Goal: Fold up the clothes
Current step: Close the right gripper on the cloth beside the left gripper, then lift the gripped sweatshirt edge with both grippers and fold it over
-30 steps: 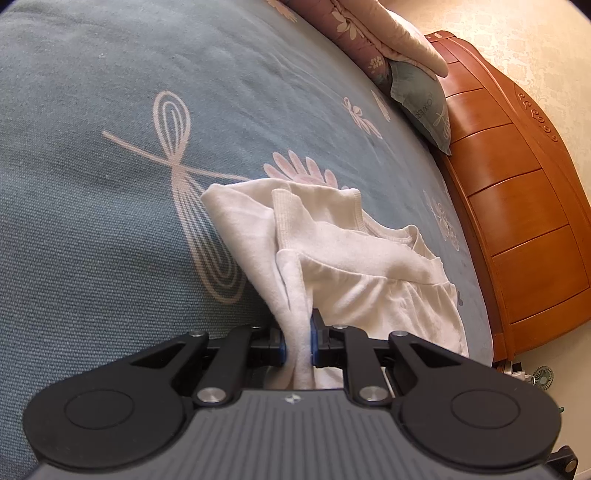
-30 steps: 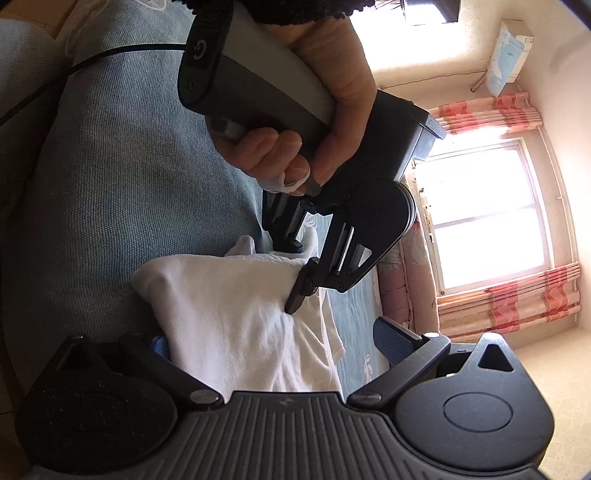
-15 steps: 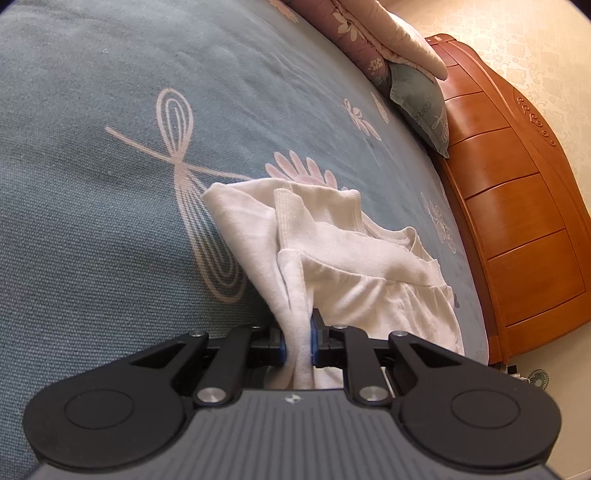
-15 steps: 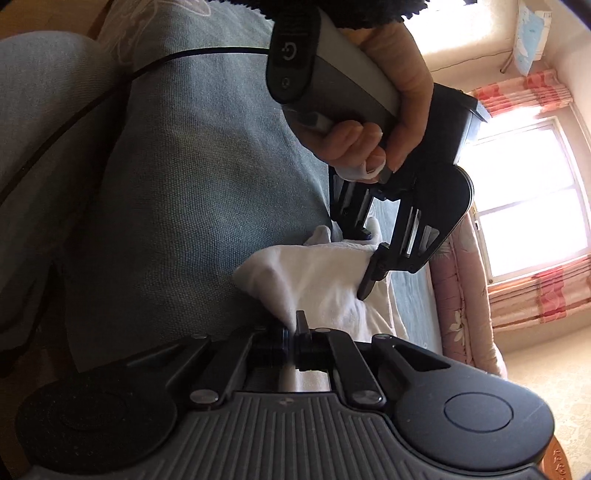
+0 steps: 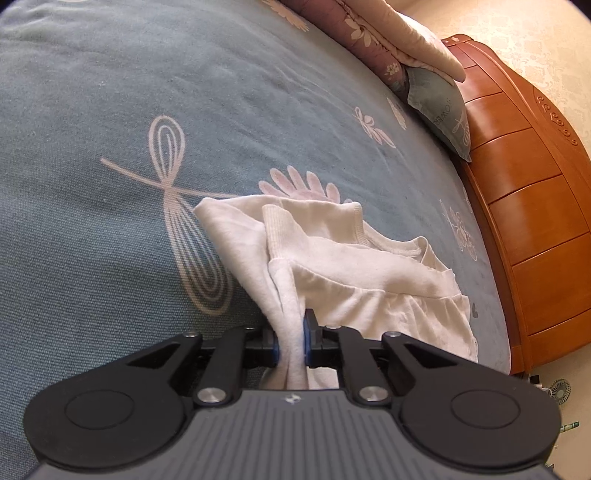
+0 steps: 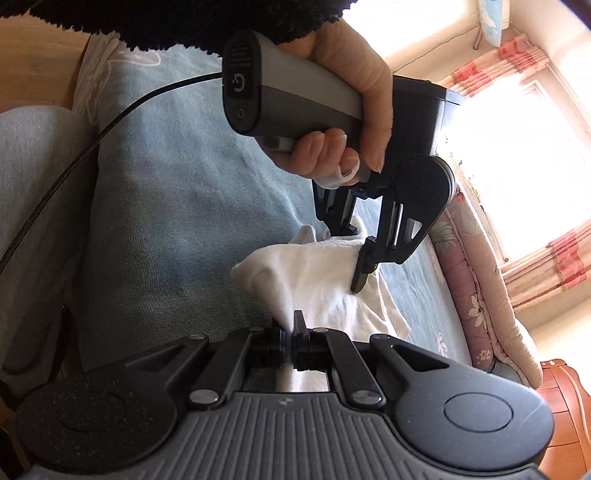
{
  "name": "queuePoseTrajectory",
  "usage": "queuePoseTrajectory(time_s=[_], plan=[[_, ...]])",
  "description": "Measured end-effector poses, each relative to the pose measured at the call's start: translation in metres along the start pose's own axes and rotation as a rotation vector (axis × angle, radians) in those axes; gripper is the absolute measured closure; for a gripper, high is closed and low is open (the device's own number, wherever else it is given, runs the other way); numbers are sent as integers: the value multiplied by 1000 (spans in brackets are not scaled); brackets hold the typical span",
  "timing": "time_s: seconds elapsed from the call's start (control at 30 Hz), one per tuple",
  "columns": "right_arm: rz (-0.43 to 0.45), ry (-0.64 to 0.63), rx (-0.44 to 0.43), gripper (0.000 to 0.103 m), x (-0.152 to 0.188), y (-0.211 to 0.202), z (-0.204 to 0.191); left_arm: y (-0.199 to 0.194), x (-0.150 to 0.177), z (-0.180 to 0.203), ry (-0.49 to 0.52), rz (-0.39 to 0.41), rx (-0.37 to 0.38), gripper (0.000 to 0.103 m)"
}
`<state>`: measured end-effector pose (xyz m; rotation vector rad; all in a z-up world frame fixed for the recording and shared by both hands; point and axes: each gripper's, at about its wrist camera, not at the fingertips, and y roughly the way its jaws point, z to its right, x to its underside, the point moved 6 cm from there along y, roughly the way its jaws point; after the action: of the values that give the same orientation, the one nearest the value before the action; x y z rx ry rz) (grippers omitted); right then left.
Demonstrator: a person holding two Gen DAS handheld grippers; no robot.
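The white garment [image 5: 354, 273] lies crumpled on the blue bedspread [image 5: 110, 110], near the side of the bed where the wooden headboard [image 5: 535, 206] stands, and one bunch of its cloth rises from the bed into the left gripper [image 5: 291, 341]. Its ribbed cuff and neckline show on top, and the rest spreads toward the right in the left wrist view. The jaws of the left gripper are narrow and are closing at this moment, with the gathered cloth pressed between the blue pads. In the right wrist view the same garment [image 6: 314, 273] is seen from the other side, pulled up like a small tent between the two tools. The right gripper [image 6: 287, 341] has its jaws nearly together and pinches a corner of the white cloth between them. Above it the person's left hand [image 6: 347, 110] holds the grey handle of the left gripper [image 6: 351, 251], whose black fingers go down into the garment. A black sleeve [image 6: 184, 18] covers the wrist, and a black cable [image 6: 92, 140] runs from the handle across the bedspread. The bedspread carries pink dragonfly and flower patterns. At the head of the bed a folded quilt [image 5: 388, 33] with flowers lies over a grey pillow [image 5: 439, 107]. Behind the bed a bright window [image 6: 517, 147] with red-and-pink curtains [image 6: 554, 254] is seen.
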<state>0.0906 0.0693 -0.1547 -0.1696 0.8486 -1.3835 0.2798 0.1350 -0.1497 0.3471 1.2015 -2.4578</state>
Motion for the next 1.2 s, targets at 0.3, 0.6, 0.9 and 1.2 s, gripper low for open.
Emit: queuePoseTrajectory(time_s=[0.3, 0.6, 0.9, 1.2], plan=[[52, 206, 24, 96, 21, -22, 51, -15, -14, 64, 110, 32, -84, 93], [99, 403, 75, 96, 72, -58, 105, -6, -22, 153, 236, 41, -158, 93], [94, 576, 124, 96, 141, -84, 150, 46, -16, 236, 344, 5, -169, 93], [35, 752, 145, 96, 211, -87, 174, 118, 5, 288, 426, -80, -190, 93]])
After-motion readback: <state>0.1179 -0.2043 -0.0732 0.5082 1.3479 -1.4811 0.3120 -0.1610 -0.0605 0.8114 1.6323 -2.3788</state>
